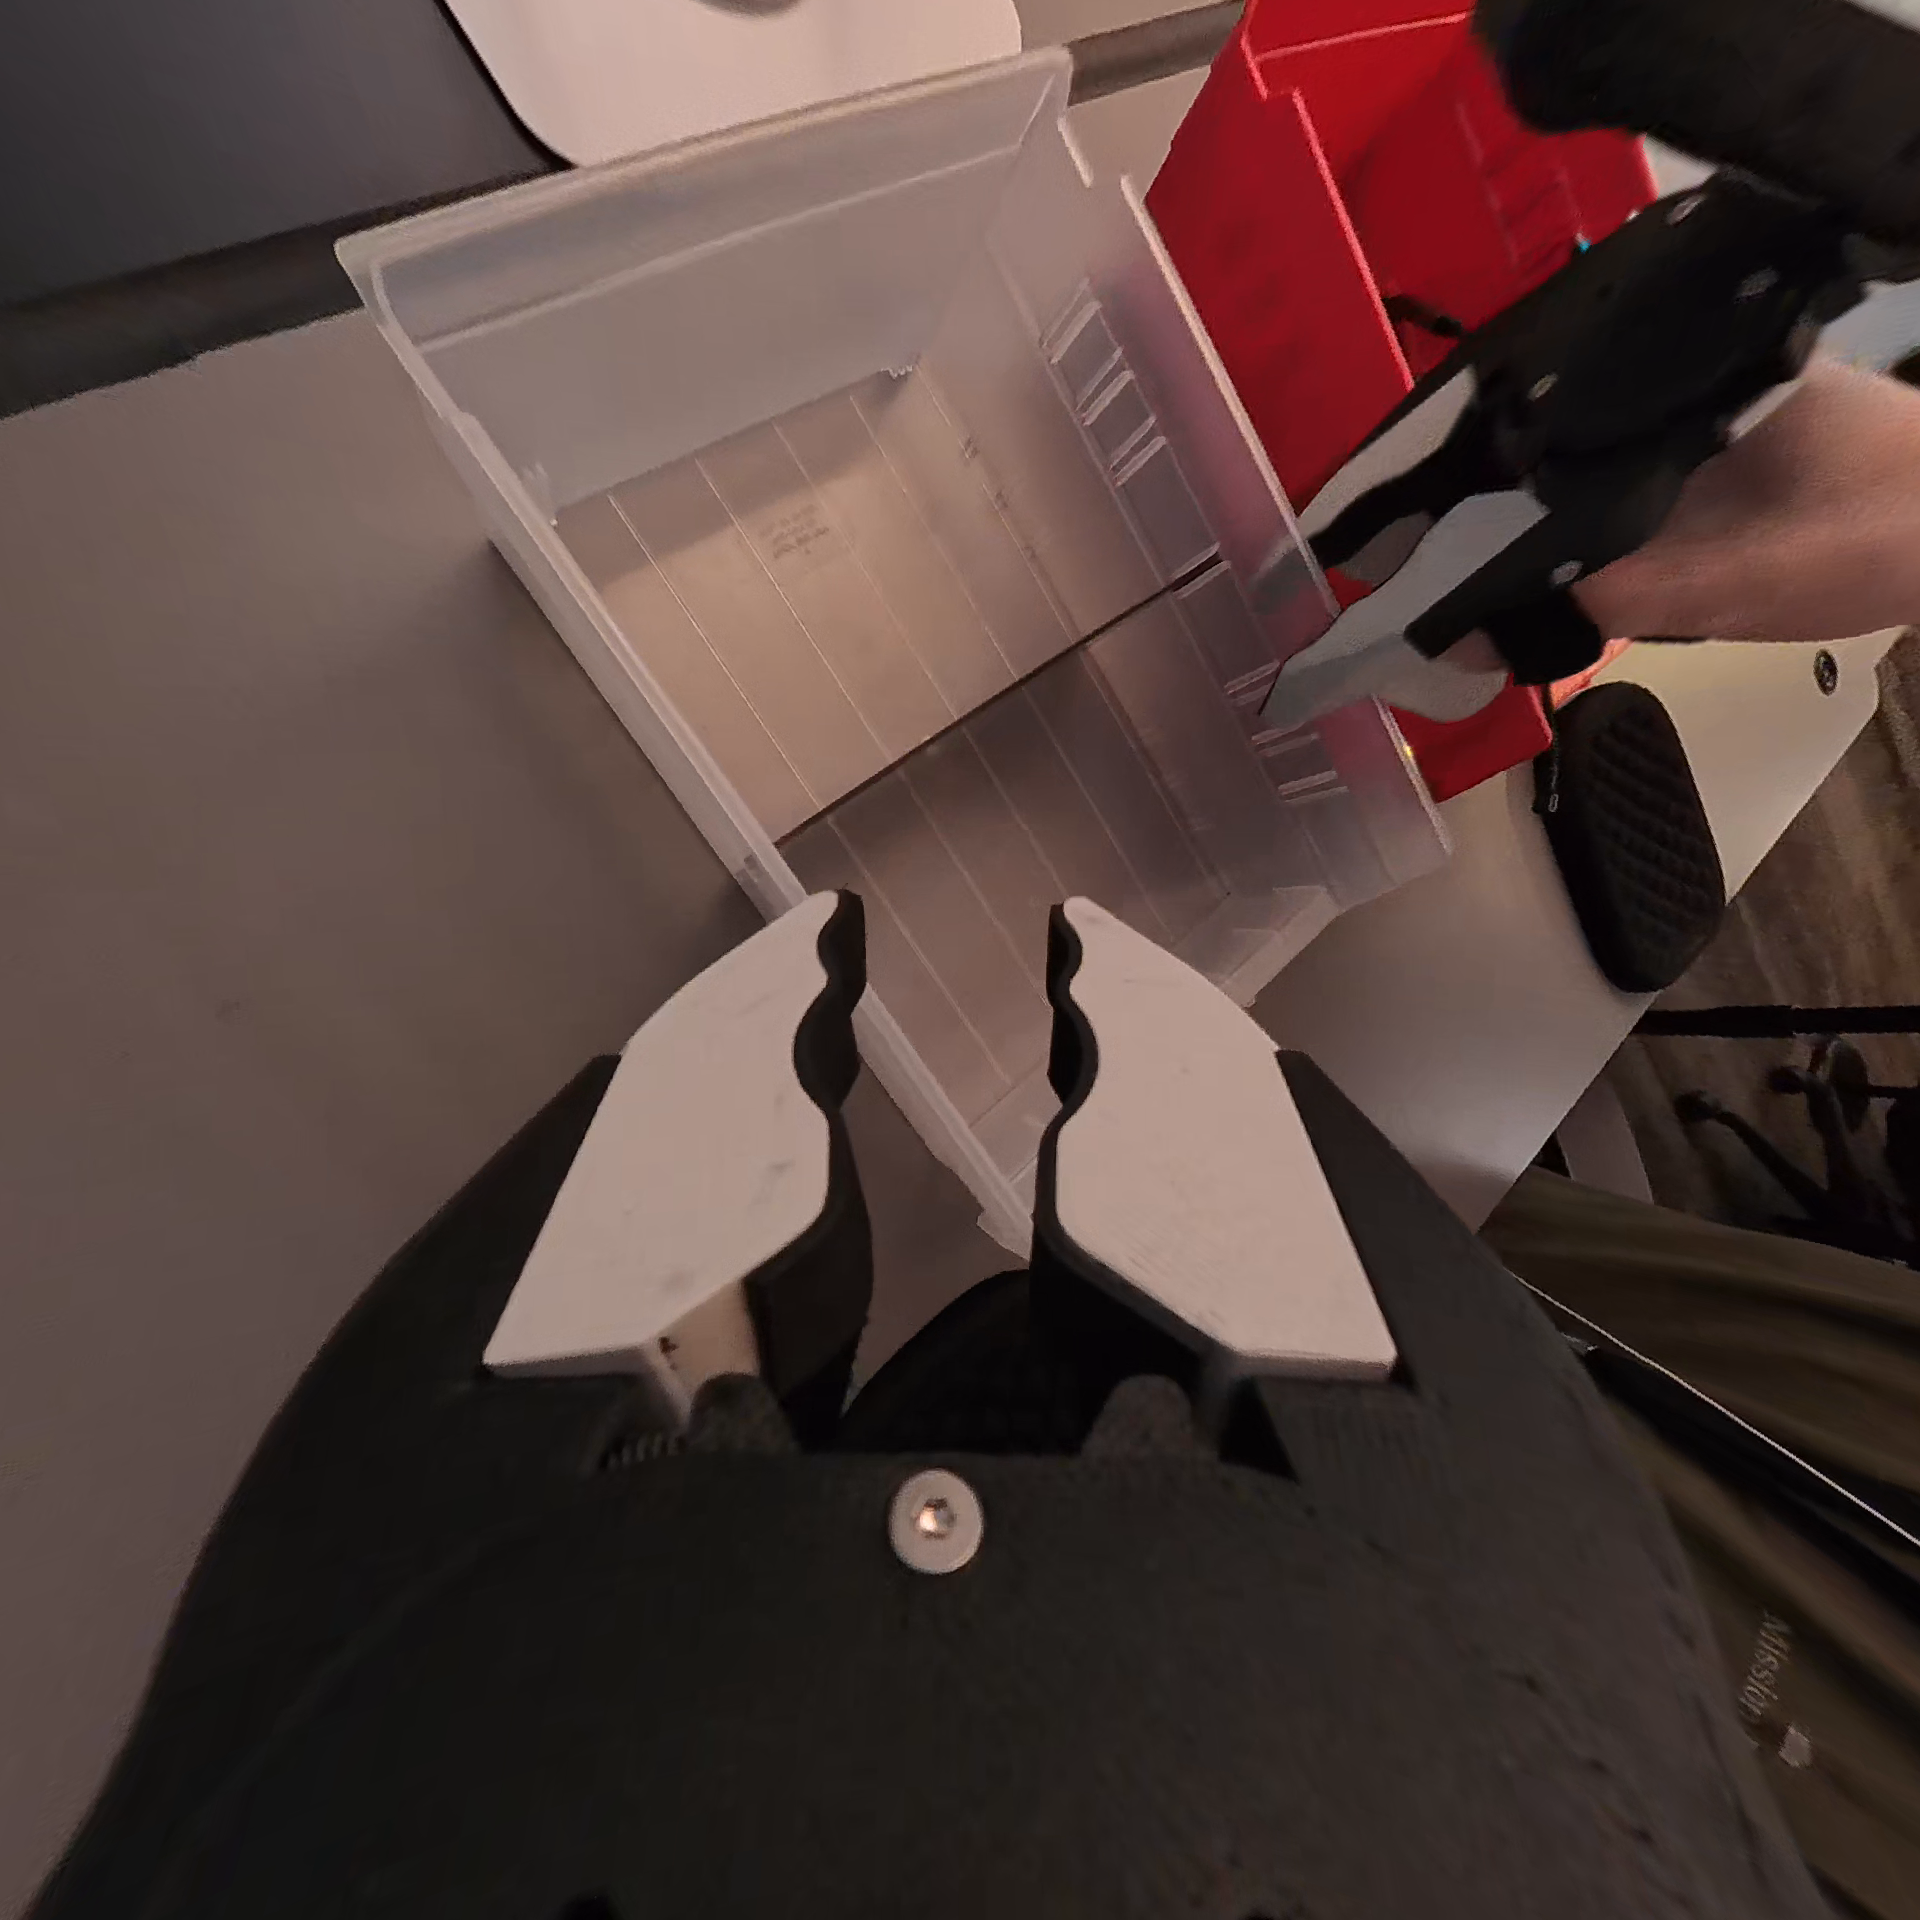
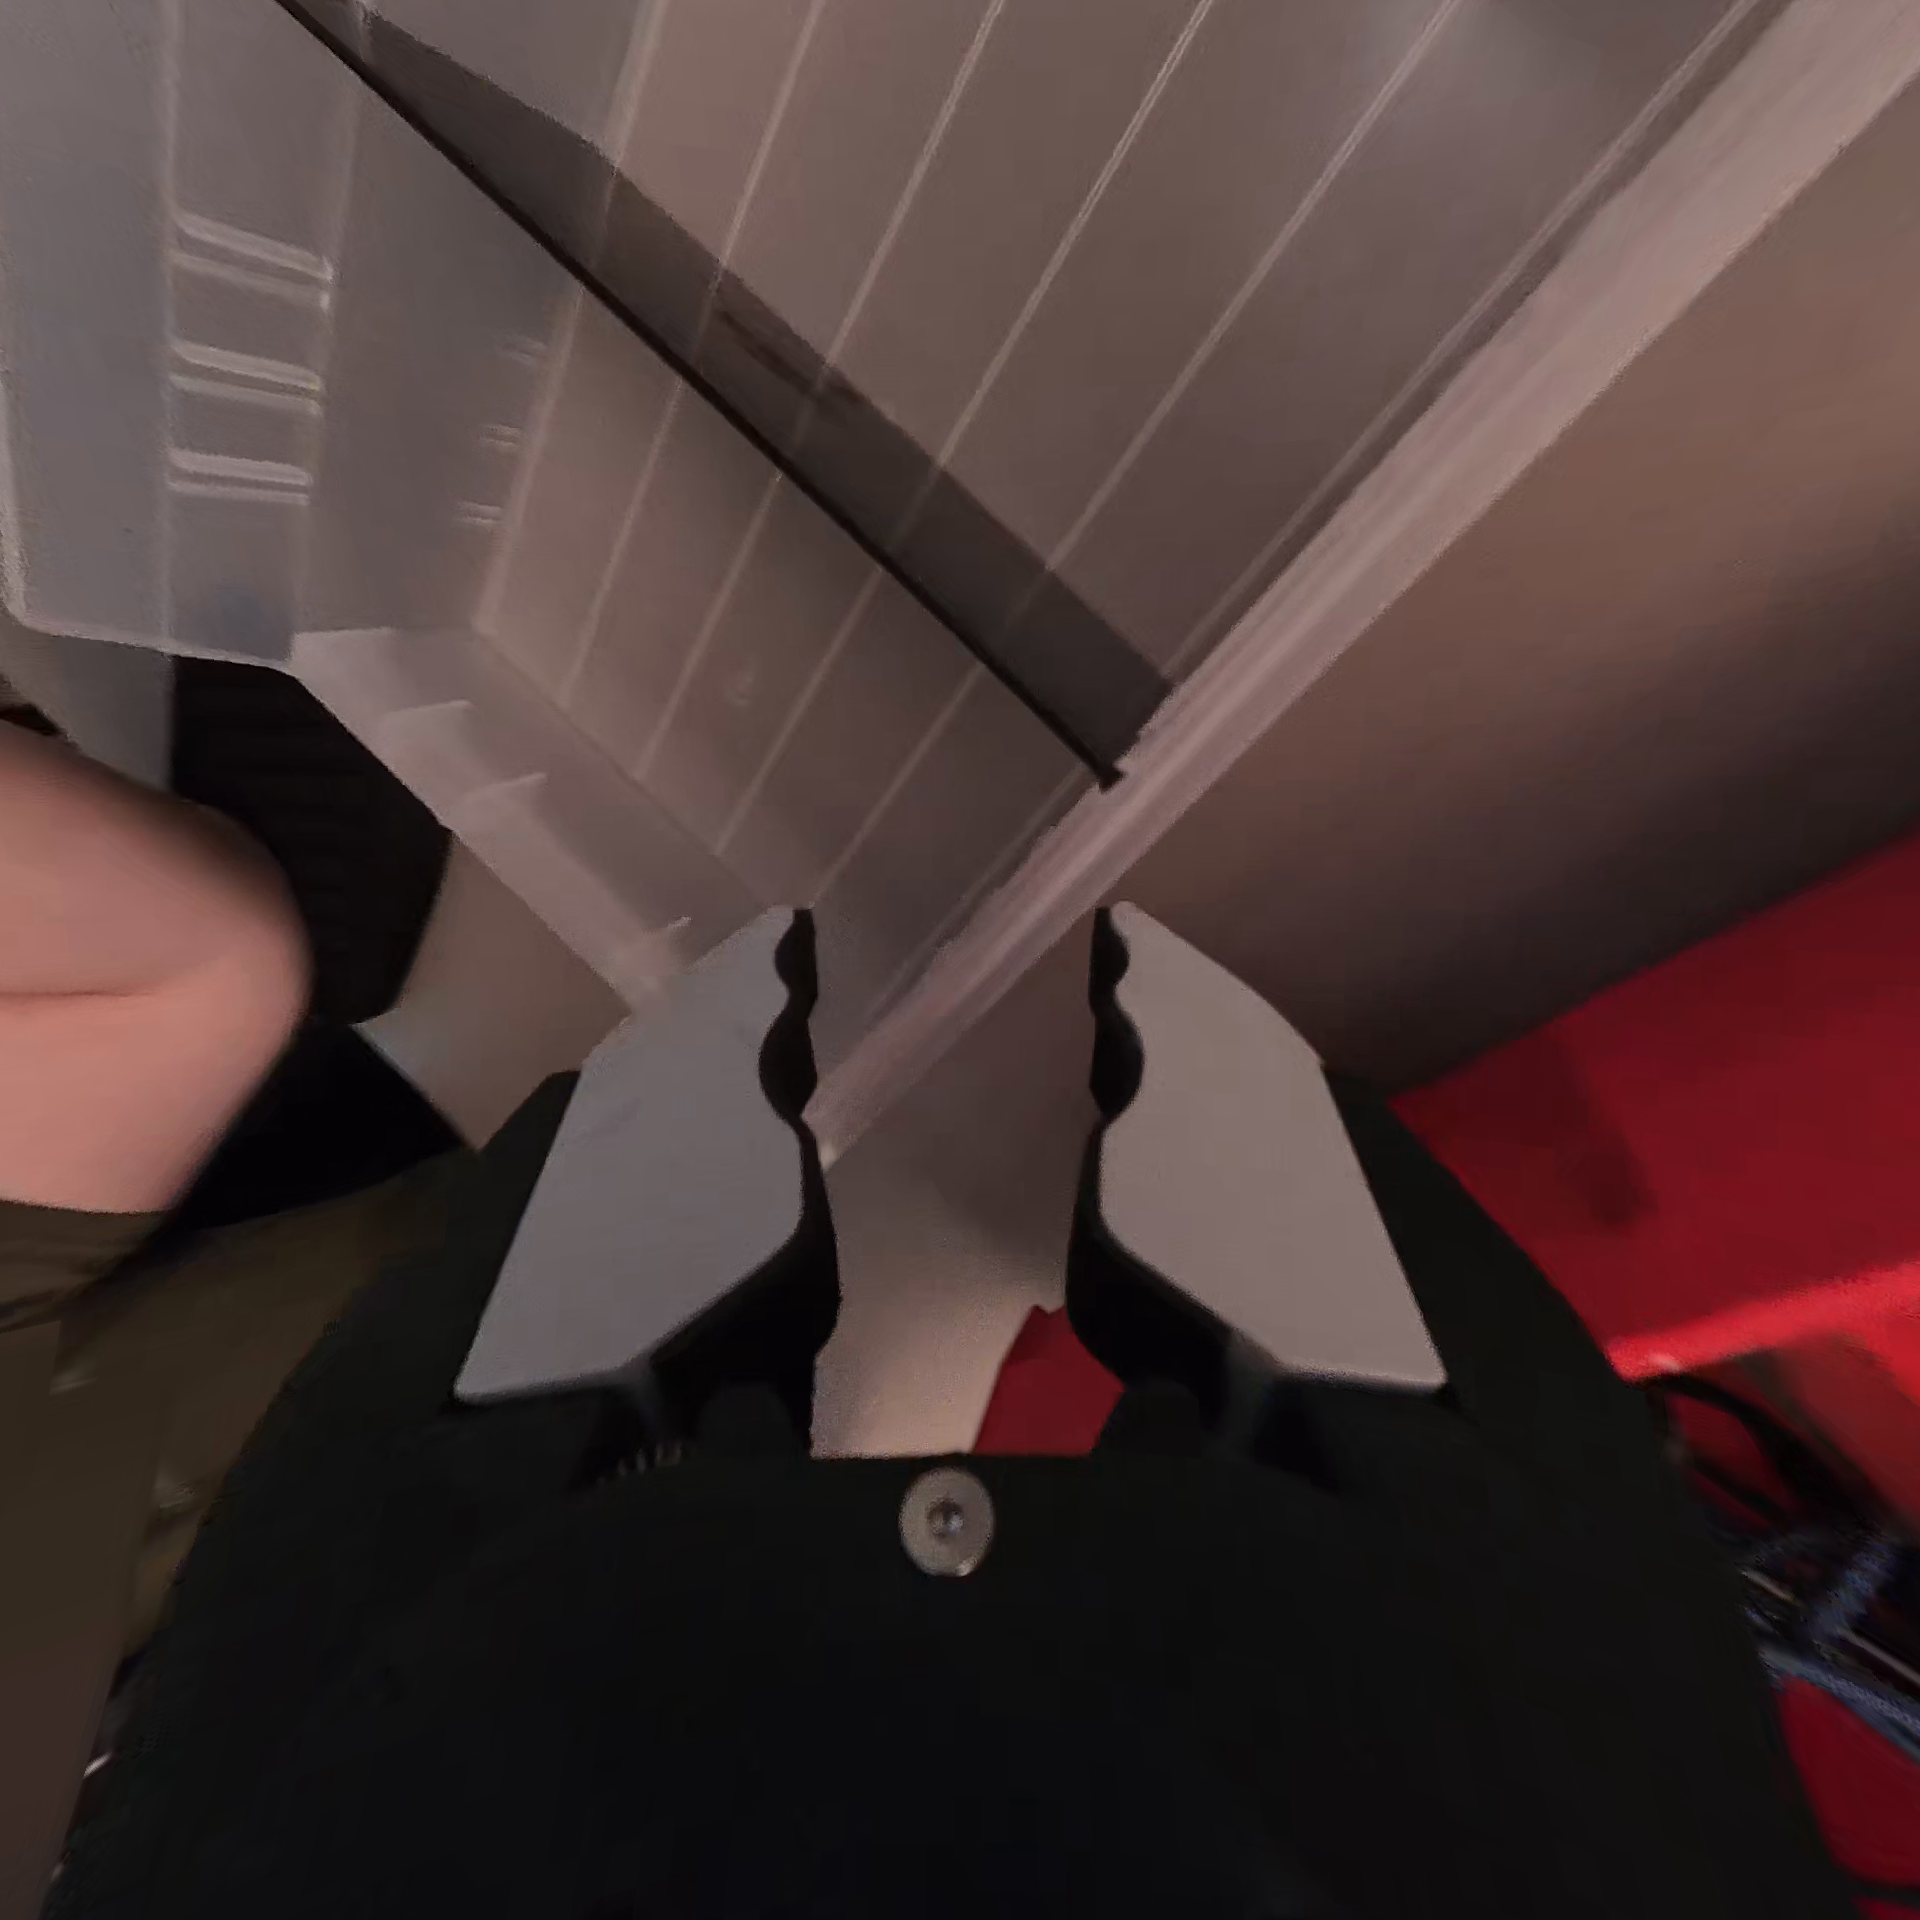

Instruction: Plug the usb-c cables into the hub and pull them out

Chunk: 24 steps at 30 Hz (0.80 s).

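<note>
My left gripper (image 1: 954, 914) hangs with fingers parted, empty, over the near rim of the clear plastic tray (image 1: 644, 301). My right gripper (image 2: 951, 920) is parted too, gripping nothing, at the tray's far rim beside the red box (image 1: 1340, 260). The tray sits on a grey table (image 1: 208, 727). I can't spot the hub or cables; the right view is blurred.

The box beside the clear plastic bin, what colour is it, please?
Red box, clearest in the left wrist view.
</note>
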Tool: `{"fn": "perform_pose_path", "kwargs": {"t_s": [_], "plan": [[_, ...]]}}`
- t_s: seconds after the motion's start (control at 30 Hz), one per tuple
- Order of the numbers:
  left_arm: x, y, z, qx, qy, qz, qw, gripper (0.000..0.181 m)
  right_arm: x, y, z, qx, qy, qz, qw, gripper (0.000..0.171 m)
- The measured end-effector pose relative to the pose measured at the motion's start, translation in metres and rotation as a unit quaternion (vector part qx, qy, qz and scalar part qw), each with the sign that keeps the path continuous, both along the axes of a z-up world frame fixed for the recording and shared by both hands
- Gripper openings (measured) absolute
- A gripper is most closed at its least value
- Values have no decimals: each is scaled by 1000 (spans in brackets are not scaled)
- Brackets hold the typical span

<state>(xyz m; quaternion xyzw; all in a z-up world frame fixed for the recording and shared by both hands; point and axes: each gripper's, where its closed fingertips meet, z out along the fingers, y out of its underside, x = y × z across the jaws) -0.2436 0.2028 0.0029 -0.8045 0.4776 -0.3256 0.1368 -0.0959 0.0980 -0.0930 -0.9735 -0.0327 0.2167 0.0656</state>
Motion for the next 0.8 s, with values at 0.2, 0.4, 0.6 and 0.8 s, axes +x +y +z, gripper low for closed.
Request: {"fn": "perform_pose_path", "kwargs": {"t_s": [0.2,0.4,0.6,0.8], "plan": [[2,-2,14,18,-24,8,1000,32,-4,-5,-19,-102,-24,4,995,44],[16,9,65,70,-157,44,984,30,0,1,-26,-139,-53,-5,989,38],[15,10,100,132,-229,60,963,33,2,-9,-22,-219,-26,-16,975,14],[21,-5,115,109,-279,30,954,33,17,1,-22,-196,-41,-3,980,8]]}}
